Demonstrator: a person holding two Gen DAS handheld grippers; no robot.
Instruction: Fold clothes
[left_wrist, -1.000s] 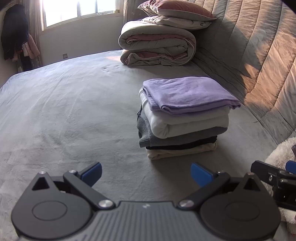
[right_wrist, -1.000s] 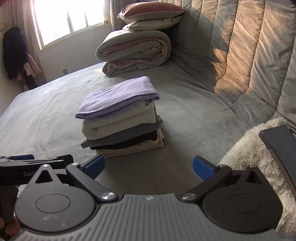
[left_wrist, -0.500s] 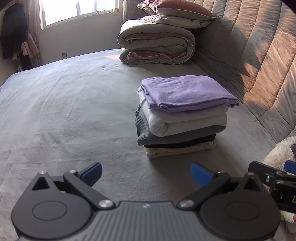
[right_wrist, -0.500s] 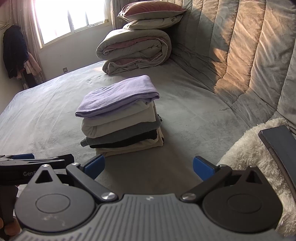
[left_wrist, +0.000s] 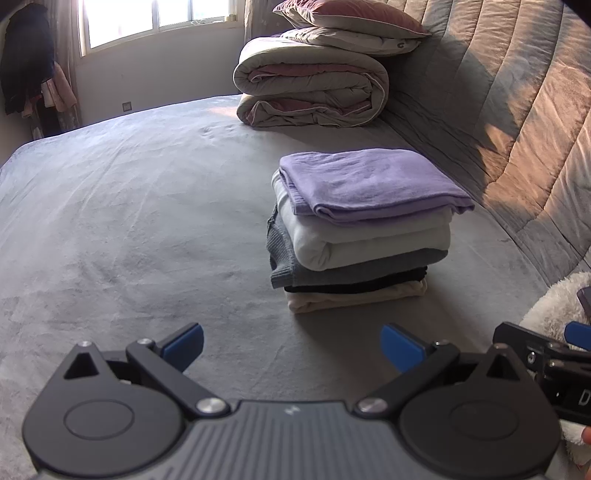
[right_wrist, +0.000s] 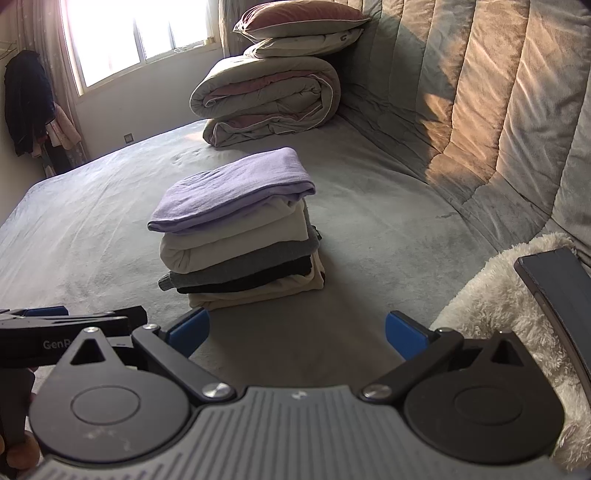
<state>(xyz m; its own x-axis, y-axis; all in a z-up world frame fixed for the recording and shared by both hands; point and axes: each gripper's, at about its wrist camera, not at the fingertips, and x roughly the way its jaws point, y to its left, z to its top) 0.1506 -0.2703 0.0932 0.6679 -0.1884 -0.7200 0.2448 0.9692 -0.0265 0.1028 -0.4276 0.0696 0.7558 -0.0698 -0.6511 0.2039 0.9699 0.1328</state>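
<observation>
So here's where I'm at: both of my grippers are hanging low over the grey plush bed cover (left_wrist: 129, 221), near its front edge. My left gripper (left_wrist: 291, 345) has its blue-tipped fingers (left_wrist: 184, 341) spread wide with nothing between them, and my right gripper (right_wrist: 295, 330) is the same, wide apart and holding nothing

The stack of folded clothes (left_wrist: 364, 229) sits on the bed toward the quilted grey headboard (left_wrist: 517, 110) side, well ahead of both grippers: a lilac folded top (right_wrist: 232, 188) uppermost, then a thick white one, a grey knit, a thin black layer and a cream piece at the bottom

Versus a second ago, honestly not much changed. The pile has slid a touch left and up in the left wrist view, and the right gripper's body pokes in a bit more at that view's right edge. The stack itself looks untouched

The rolled beige and pink duvet (right_wrist: 266, 96) with pillows on top sits at the far corner, and a fluffy white cushion (right_wrist: 491, 306) is at the near right
</observation>
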